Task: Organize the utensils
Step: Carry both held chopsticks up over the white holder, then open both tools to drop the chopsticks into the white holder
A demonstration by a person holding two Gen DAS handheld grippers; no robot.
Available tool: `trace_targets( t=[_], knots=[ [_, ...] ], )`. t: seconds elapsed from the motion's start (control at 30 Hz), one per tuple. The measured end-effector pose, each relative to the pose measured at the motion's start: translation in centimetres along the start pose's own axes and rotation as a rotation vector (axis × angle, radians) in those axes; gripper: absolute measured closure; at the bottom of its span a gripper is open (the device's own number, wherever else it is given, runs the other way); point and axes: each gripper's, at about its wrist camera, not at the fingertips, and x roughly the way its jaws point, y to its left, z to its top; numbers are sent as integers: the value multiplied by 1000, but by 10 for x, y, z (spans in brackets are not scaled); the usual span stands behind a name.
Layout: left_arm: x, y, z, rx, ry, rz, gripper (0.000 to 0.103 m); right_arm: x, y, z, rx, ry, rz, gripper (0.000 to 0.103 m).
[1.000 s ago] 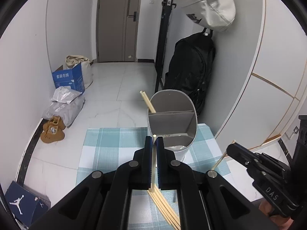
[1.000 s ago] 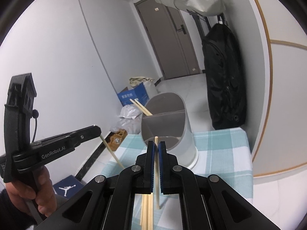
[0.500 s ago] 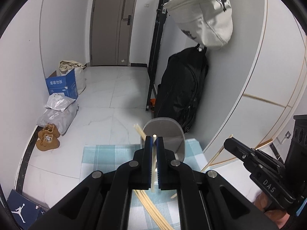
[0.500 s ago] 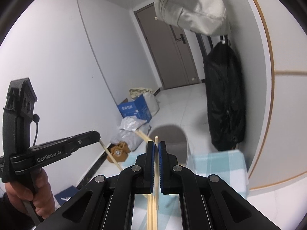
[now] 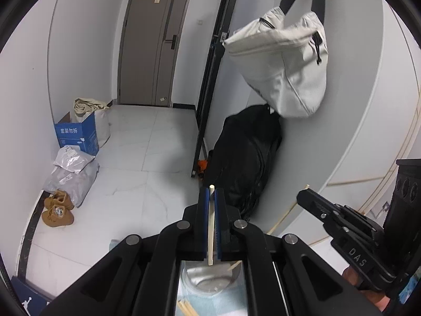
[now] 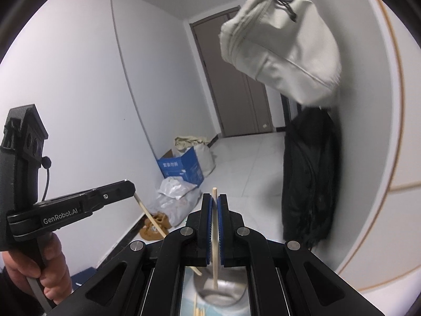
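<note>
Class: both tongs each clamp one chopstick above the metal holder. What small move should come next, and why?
Probably lower the left tongs, since its pale wooden chopstick hangs over the round grey metal utensil holder. The right tongs grip a second wooden chopstick likewise.
</note>
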Motion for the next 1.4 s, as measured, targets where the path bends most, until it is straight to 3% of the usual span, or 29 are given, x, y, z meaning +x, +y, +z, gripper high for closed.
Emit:
trace_targets(
  t=[0.2,0.4,0.83,0.93,1.17,1.2,1.23,1.27,1.33,1.4],
  knots=[
    [20,11,12,-39,0,-20,103,28,-1,20,-50,-5,-13,100],
    [43,24,2,-66,-9,-16,103,65,-6,12,-73,46,-30,100],
    [79,55,-32,-169,82,-22,103,102,-1,-18,-129,166,-1,100],
    [82,59,-35,-196,111,-63,103,112,6,-26,-147,221,16,100],
    [85,67,-37,-229,197,-108,102,124,4,-40,-52,305,87,96],
    [83,67,-36,-225,197,-104,100,122,2,-41,-27,303,111,94],
    [80,68,-36,-225,193,-106,91,120,0,-42,-2,302,131,87],
    [77,69,-36,-226,184,-103,72,118,-3,-44,23,299,146,82],
    [66,70,-36,-239,144,-80,51,112,-7,-46,63,289,147,69],
    [59,71,-38,-242,115,-62,50,104,-13,-48,92,280,137,67]
  ],
)
